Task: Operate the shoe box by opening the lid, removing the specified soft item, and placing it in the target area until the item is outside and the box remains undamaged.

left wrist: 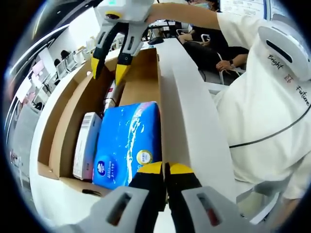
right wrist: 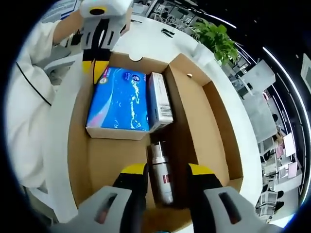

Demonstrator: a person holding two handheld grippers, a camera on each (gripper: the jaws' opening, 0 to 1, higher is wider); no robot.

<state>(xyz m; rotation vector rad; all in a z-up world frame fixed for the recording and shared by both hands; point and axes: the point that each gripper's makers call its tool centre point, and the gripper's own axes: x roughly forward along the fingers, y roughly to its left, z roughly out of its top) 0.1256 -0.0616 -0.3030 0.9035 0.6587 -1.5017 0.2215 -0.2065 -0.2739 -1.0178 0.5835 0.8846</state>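
**Three items lying in the open shoe box**

Three things are sitting inside the shoe box, which is lying open on the white table with its cardboard lid folded out to one side. The blue soft tissue pack is lying flat at the end of the box nearest my left gripper, pressed against the box wall. A small white carton is standing on its edge just beside the pack, touching it. A silvery cylinder-shaped item is lying on the box floor at the other end, apart from the pack.

I am holding my left gripper at the near end of the box, its yellow-tipped jaws closed together with nothing between them, their tips at the edge of the tissue pack; whether they are touching it I cannot tell. In the right gripper view it is coming in from the far left, over the box rim.

I am holding my right gripper over the opposite end, jaws spread wide and gripping nothing, the cylinder item lying below the gap between them. In the left gripper view it is hanging above the far end of the box, with my sleeve reaching toward it.
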